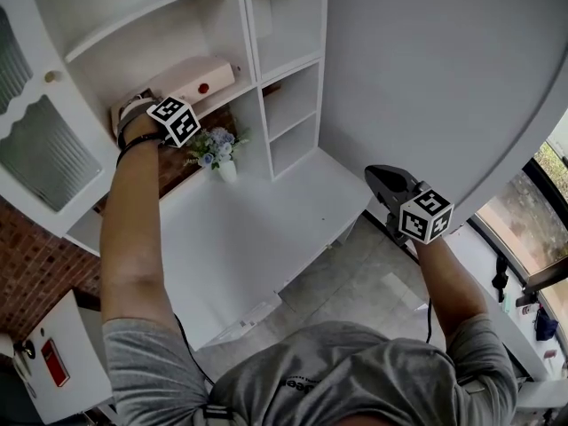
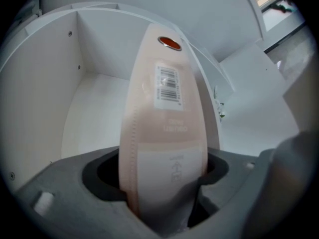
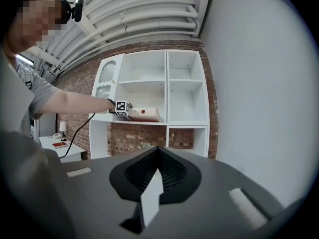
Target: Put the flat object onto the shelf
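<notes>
The flat object is a pale pink box (image 1: 200,82) with a red dot, lying on a board of the white shelf unit (image 1: 251,38). My left gripper (image 1: 146,105) reaches into that compartment. In the left gripper view the box (image 2: 167,123) runs between the jaws of the left gripper (image 2: 164,193), with dark gaps showing on both sides, so the jaws stand open around it. The right gripper view shows the box (image 3: 145,114) resting on the shelf (image 3: 167,86). My right gripper (image 1: 382,177) hangs apart at the lower right, shut (image 3: 158,156) and holding nothing.
A small vase of flowers (image 1: 219,152) stands on the white desk top (image 1: 257,229) just under the box's shelf. A glass-fronted cabinet door (image 1: 40,140) is at the left and a plain white wall (image 1: 426,60) at the right. A side table (image 3: 60,144) stands left of the unit.
</notes>
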{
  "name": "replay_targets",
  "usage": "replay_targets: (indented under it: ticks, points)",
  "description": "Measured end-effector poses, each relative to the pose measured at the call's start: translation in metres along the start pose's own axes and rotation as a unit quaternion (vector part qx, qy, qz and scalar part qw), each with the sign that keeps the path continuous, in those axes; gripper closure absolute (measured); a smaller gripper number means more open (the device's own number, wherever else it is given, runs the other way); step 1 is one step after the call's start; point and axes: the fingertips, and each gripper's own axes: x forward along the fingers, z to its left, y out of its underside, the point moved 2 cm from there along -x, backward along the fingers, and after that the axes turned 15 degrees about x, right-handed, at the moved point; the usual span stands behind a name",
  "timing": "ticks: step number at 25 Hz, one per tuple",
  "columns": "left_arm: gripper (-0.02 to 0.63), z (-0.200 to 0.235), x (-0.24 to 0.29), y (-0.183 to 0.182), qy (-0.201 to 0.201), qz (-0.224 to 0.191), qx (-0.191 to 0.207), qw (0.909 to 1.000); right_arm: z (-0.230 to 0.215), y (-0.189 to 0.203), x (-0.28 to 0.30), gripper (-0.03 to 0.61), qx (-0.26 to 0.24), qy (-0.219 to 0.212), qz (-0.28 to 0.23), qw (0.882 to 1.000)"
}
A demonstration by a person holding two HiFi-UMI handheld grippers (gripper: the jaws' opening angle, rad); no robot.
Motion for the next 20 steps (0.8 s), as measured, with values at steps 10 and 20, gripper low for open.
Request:
replay_targets:
  ticks: [10,20]
  points:
    - [0.147,-0.007,-0.029,-0.012,0.102,-0.080,-0.048,0.9905,0.000,0.008,-0.023,0.574,0.005,0.015,0.001,1.000]
    - [0.006,-0.015,-0.050,-0.031,0.097,-0.167,-0.103,0.9757,0.005,0.011,-0.039,0.574,0.008,0.021,-0.003,1.000]
